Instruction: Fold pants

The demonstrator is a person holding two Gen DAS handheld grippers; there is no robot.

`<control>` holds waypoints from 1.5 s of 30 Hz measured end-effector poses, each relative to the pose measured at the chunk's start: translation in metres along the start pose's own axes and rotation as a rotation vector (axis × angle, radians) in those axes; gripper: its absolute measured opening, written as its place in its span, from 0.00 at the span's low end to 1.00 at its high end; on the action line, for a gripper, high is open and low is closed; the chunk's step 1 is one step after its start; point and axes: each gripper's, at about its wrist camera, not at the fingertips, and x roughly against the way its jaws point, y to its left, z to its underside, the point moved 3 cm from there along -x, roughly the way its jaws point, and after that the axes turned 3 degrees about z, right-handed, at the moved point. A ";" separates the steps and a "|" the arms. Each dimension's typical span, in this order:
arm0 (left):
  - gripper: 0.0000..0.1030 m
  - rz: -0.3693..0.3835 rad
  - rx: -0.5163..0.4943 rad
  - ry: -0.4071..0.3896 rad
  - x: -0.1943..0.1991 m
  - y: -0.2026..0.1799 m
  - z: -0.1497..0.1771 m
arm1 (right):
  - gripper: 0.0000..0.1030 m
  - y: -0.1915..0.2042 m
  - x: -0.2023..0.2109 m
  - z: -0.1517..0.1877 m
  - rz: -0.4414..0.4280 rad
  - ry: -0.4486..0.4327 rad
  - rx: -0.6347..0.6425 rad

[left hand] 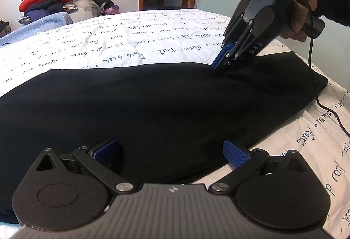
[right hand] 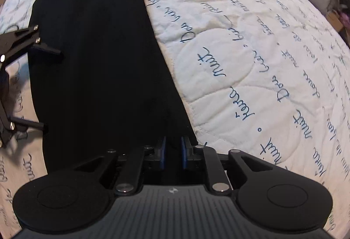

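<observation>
The black pants (left hand: pixel 142 103) are laid flat as one long band on the quilt (left hand: pixel 122 42), seemingly halved lengthwise already; crosswise folds are judged outstanding. The left gripper (left hand: pixel 170 151) is held wide over the near edge, while the right gripper (right hand: pixel 172 151) is narrowed onto fabric at the far edge.

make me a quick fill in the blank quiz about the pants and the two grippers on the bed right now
The pants lying on the quilt are ____ in colour.
The left gripper has its fingers spread ____.
The right gripper is pinching the ____.
The quilt is printed with ____.

Missing words: black; open; pants; handwriting
</observation>
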 end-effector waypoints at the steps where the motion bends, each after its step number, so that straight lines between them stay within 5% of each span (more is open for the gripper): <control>1: 1.00 0.000 -0.001 -0.001 0.000 0.000 0.001 | 0.07 0.004 0.000 -0.002 0.032 0.008 0.027; 5: 1.00 0.002 -0.001 -0.002 0.000 0.001 0.001 | 0.01 0.012 0.004 -0.006 0.185 -0.020 0.085; 9: 1.00 0.003 -0.001 -0.004 0.001 0.001 0.002 | 0.01 -0.008 0.010 -0.002 0.213 -0.056 -0.007; 13: 1.00 0.004 0.000 -0.008 0.001 0.001 0.002 | 0.02 -0.007 0.017 0.006 0.026 -0.085 -0.045; 17: 1.00 0.004 -0.002 -0.009 0.001 0.001 0.003 | 0.04 0.001 0.014 0.007 0.052 -0.088 0.020; 22: 1.00 0.007 -0.001 -0.012 0.001 0.001 0.003 | 0.07 -0.016 0.011 0.000 -0.102 -0.104 -0.061; 27: 1.00 0.011 0.004 -0.012 0.002 0.002 0.002 | 0.36 -0.044 -0.002 0.000 -0.242 -0.107 -0.113; 29: 1.00 0.010 0.003 -0.014 0.001 0.002 0.003 | 0.65 -0.055 -0.007 0.002 -0.365 -0.100 -0.152; 30: 1.00 0.011 0.004 -0.015 0.001 0.003 0.004 | 0.66 -0.061 -0.008 0.002 -0.436 -0.109 -0.168; 35: 1.00 0.006 0.010 -0.022 0.001 0.003 0.005 | 0.68 -0.082 -0.003 -0.002 -0.487 -0.197 -0.211; 38: 1.00 0.007 0.014 -0.022 0.001 0.004 0.005 | 0.68 -0.076 0.001 -0.001 -0.606 -0.238 -0.196; 45: 1.00 0.006 0.013 -0.021 0.001 0.005 0.004 | 0.68 -0.072 -0.016 0.002 -0.692 -0.195 -0.197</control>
